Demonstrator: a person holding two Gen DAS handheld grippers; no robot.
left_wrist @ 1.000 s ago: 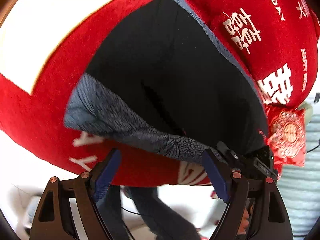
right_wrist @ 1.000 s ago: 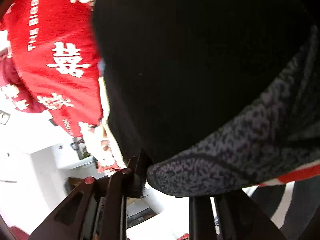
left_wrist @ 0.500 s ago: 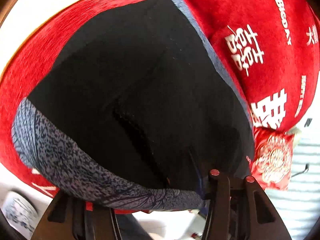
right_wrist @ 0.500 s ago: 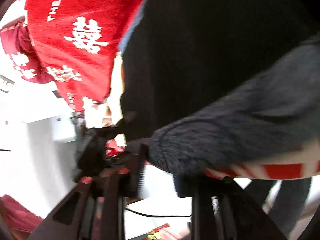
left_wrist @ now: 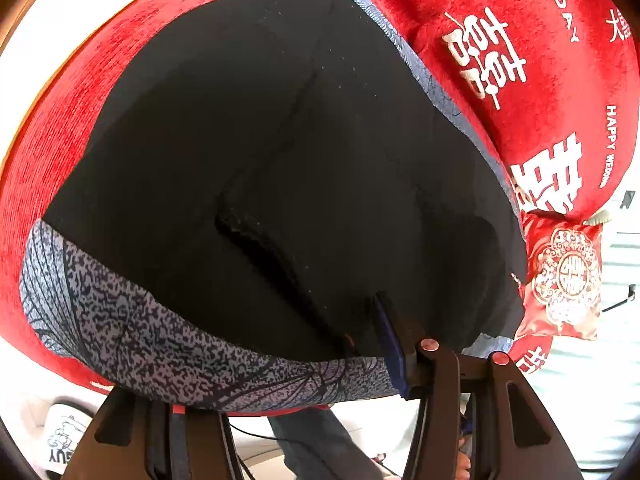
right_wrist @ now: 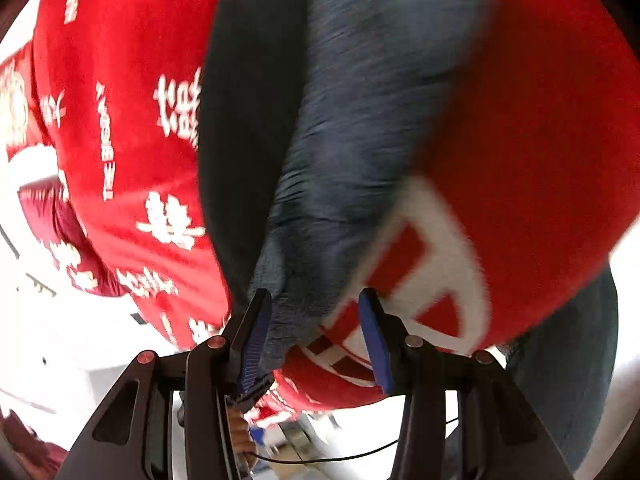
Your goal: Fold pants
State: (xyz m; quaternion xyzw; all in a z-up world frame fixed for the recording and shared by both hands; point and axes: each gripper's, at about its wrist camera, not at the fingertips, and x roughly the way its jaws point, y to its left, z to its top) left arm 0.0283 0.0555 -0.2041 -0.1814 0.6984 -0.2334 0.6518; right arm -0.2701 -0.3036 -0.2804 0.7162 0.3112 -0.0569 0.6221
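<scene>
Black pants (left_wrist: 260, 152) with a grey patterned waistband (left_wrist: 160, 344) lie on a red cloth (left_wrist: 540, 40) printed with white characters. My left gripper (left_wrist: 280, 376) is low at the waistband edge; the band drapes over its left finger and hides it, and the right finger (left_wrist: 390, 340) presses into the fabric. In the right wrist view the pants (right_wrist: 256, 120) and the grey band (right_wrist: 360, 112) are blurred. My right gripper (right_wrist: 314, 340) has its jaws apart, with the band's corner between them.
A red embroidered pouch (left_wrist: 564, 276) lies at the right edge of the cloth. A person's jeans-clad legs (left_wrist: 320, 448) stand below the cloth edge. A white slipper (left_wrist: 64, 440) sits on the floor at lower left.
My left gripper has moved in onto the waistband, which now covers its left finger. My right gripper has opened from shut on the band, and its view has swung with blur.
</scene>
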